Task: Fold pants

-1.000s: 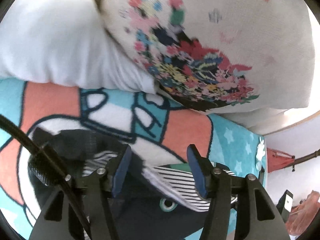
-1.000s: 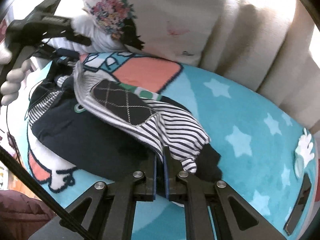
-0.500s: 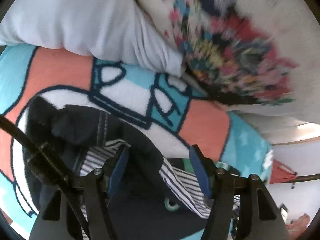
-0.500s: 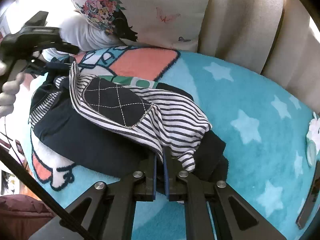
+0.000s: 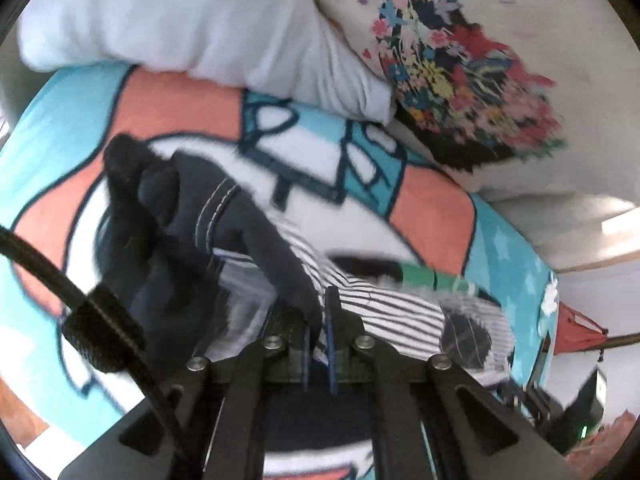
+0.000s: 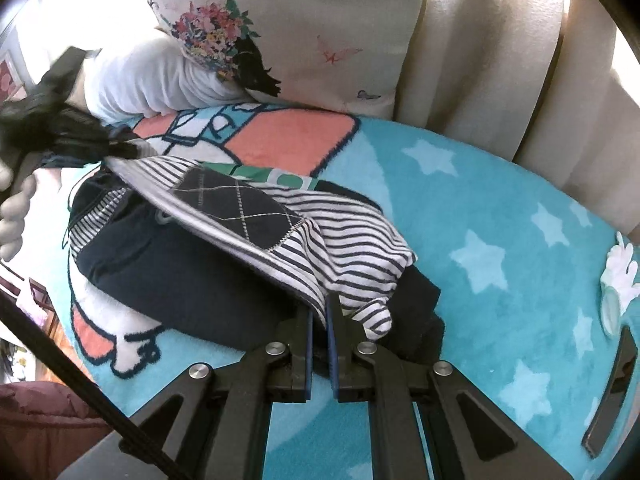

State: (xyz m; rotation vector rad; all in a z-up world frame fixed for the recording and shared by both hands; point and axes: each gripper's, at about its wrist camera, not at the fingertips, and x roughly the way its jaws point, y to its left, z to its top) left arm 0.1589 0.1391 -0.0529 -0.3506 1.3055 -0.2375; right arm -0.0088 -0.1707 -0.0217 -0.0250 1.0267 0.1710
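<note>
I see a turquoise blanket (image 6: 500,216) with pale stars and a coral, white and navy cartoon print covering the surface. At the far side a white pillow (image 5: 180,24) lies beside a cream floral cushion (image 6: 304,28). Behind them stands a cream padded backrest (image 6: 492,60). Strong daylight enters from the far left. A dark flat object (image 6: 610,392) rests near right.

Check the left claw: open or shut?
Shut on the pants: the left claw has just closed, its pads pinching dark and striped cloth between them.
</note>
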